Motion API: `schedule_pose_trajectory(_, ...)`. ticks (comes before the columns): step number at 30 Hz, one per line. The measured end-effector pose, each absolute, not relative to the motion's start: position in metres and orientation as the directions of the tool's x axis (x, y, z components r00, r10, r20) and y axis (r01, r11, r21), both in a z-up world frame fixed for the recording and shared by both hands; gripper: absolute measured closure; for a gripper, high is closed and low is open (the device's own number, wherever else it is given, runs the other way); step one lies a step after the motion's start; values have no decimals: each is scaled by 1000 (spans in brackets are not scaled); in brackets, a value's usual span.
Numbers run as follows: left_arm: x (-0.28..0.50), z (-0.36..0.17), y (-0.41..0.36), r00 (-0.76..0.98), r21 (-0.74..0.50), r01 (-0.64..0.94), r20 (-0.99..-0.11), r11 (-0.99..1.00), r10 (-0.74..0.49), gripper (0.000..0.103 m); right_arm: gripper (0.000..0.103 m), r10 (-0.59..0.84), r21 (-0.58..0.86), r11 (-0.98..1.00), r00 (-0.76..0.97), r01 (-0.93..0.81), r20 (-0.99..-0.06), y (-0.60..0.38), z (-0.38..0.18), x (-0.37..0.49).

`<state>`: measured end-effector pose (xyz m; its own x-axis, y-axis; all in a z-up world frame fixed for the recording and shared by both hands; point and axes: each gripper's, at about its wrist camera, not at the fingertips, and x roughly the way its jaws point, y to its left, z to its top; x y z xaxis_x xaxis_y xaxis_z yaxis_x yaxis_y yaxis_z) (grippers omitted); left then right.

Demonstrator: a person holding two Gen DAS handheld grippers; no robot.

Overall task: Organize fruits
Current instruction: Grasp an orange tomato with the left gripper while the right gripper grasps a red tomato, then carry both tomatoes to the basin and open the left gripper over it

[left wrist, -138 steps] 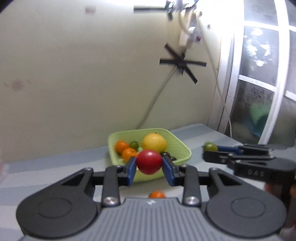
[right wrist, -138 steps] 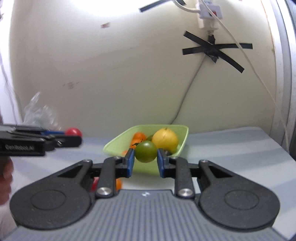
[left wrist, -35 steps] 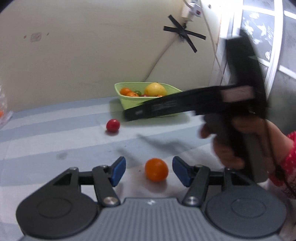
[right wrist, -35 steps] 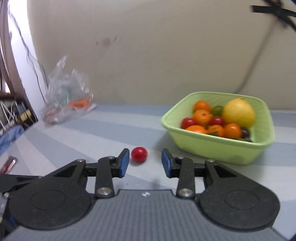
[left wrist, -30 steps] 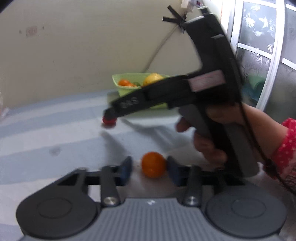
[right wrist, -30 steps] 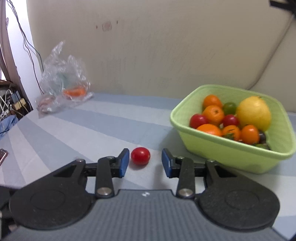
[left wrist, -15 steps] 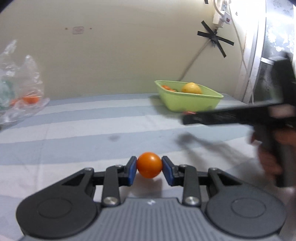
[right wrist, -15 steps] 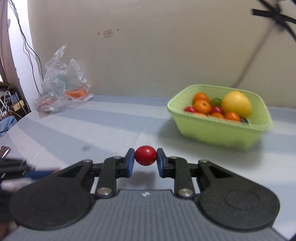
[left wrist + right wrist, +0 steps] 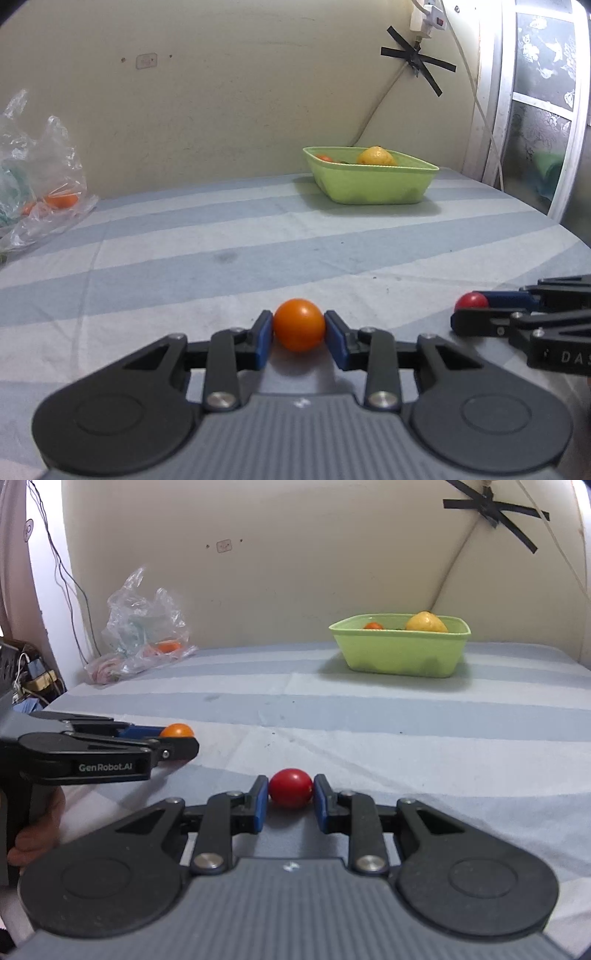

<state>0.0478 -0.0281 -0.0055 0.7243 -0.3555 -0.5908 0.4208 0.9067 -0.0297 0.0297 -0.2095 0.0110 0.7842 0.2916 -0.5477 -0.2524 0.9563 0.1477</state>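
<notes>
My left gripper [image 9: 299,330] is shut on a small orange fruit [image 9: 299,324], low over the striped cloth. My right gripper [image 9: 290,794] is shut on a red tomato [image 9: 290,787]. Each gripper shows in the other's view: the right one with the tomato in the left wrist view [image 9: 471,302], the left one with the orange fruit in the right wrist view [image 9: 177,732]. The green basket [image 9: 373,181] stands far back by the wall and holds a yellow lemon [image 9: 375,156] and other fruits. It also shows in the right wrist view [image 9: 400,651].
A crumpled clear plastic bag [image 9: 144,627] with an orange fruit inside lies at the back left by the wall; it also shows in the left wrist view [image 9: 37,166]. A cable and black tape cross [image 9: 417,61] hang on the wall. A window frame [image 9: 509,110] stands at the right.
Both grippers closed on their fruits about half a second ago and have since drawn back from the basket, side by side, still holding them.
</notes>
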Motion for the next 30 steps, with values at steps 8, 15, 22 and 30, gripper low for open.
schedule_pose_trajectory(8, 47, -5, -28, 728, -27, 418, -587, 908, -353, 72, 70, 253, 66, 964, 804, -259, -539, -201, 9, 21)
schedule_pose_trajectory(15, 47, -6, -30, 727, -23, 420, -590, 907, -352, 68, 65, 261, 76, 962, 804, -262, -534, -204, 8, 21)
schedule_pose_trajectory(22, 47, -6, -30, 729, -16, 420, -590, 908, -348, 68, 65, 262, 83, 963, 805, -258, -532, -203, 8, 19)
schedule_pose_trajectory(30, 47, -7, -30, 729, -20, 421, -588, 907, -351, 73, 65, 240, 88, 969, 809, -230, -537, -203, 8, 21)
